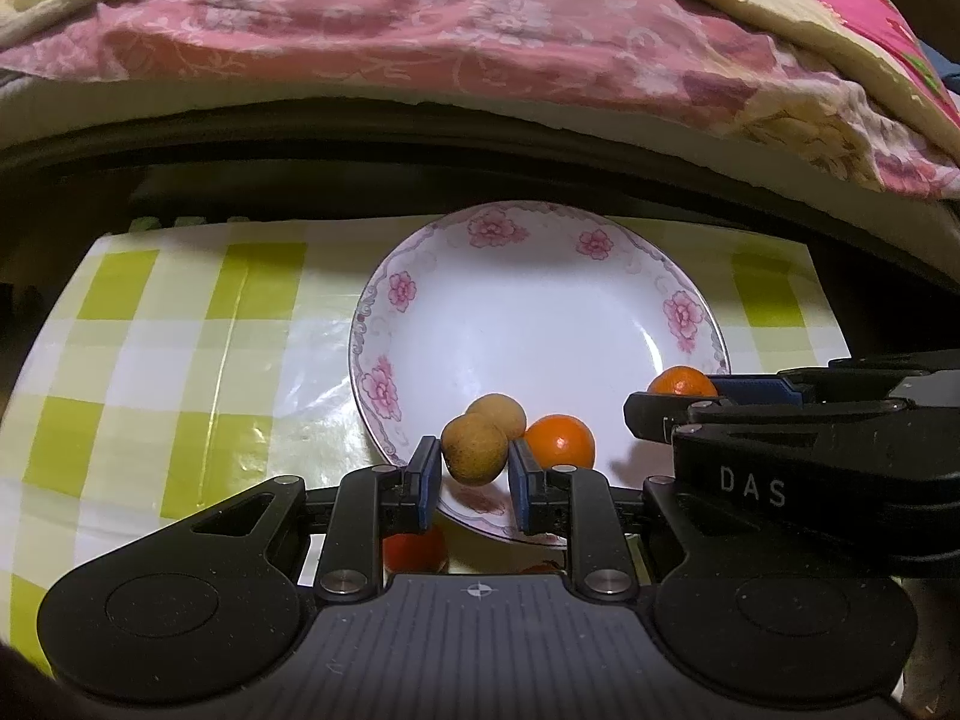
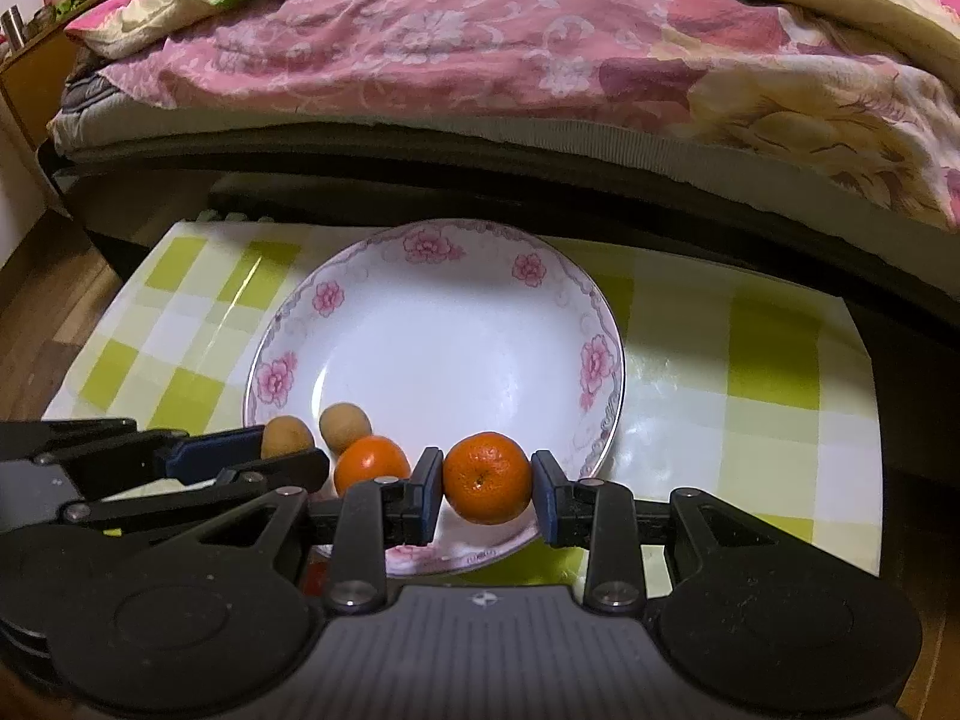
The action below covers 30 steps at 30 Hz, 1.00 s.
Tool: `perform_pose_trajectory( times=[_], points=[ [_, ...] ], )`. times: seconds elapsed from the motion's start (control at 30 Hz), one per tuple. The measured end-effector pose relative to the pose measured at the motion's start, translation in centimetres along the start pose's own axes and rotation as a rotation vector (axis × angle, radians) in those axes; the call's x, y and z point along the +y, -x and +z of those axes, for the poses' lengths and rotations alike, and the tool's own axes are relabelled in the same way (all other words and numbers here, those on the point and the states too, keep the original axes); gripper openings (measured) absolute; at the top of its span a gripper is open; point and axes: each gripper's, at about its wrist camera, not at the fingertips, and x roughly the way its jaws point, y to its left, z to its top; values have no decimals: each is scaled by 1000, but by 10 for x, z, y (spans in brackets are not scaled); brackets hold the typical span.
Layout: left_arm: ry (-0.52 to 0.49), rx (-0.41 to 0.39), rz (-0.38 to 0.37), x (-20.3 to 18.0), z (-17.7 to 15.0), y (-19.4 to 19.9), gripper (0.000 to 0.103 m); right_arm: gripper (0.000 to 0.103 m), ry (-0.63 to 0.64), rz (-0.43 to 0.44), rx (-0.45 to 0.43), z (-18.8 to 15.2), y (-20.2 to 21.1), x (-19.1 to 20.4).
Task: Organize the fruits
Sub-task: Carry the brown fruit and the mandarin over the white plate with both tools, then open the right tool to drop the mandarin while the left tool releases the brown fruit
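Left gripper [image 1: 474, 471]: pinched a brown fruit [image 1: 474, 450] above the plate's near rim.
Right gripper [image 2: 487, 489]: clamped a tangerine [image 2: 487, 477] over the floral plate [image 2: 480, 276].
Beyond the left jaws: second brown fruit [image 1: 501, 411], another tangerine [image 1: 561, 441].
Underneath: checked tablecloth [image 1: 180, 360].
Writing: "DAS" on the right gripper's side.

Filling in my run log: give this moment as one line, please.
left hand-held gripper: shut on brown fruit | right hand-held gripper: shut on orange | both over plate | in plate: second brown fruit, second orange
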Motion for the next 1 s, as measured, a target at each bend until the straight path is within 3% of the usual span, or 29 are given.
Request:
perform_pose_trajectory(
  times=[1.0],
  points=[
    [24,-39,11,6,4,15,45,38,-68,35,-32,7,7,-7]
  ],
)
